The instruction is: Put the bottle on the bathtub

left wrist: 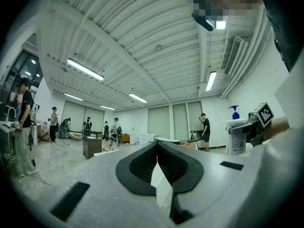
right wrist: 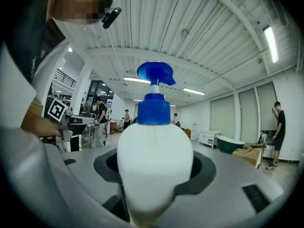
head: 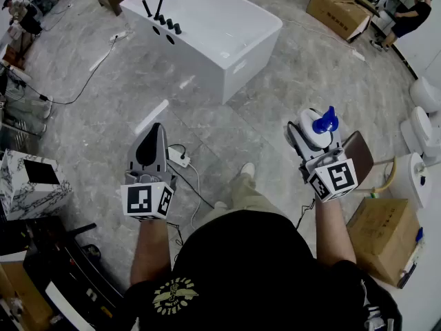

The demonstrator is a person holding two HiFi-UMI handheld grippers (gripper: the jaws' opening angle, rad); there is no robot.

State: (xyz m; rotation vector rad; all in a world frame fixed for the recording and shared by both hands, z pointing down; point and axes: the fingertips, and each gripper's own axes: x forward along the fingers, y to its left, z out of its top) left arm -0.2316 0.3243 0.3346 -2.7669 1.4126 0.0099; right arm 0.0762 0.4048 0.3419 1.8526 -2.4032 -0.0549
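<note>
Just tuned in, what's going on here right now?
A person stands with a gripper in each hand. The right gripper is clamped on a white pump bottle with a blue top, held upright. The left gripper is shut and empty. The white bathtub with its black faucet stands on the floor ahead, apart from both grippers, so the bottle is not yet on it.

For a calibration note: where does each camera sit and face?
Head view: on the person's head, facing steeply down at floor, bathtub, forearms, left gripper, right gripper.
Left gripper view: on that gripper, level along its shut jaws toward the far wall; the right forearm shows.
Right gripper view: on that gripper, level along jaws clamping the bottle; left forearm shows.
All three share the bottle.
</note>
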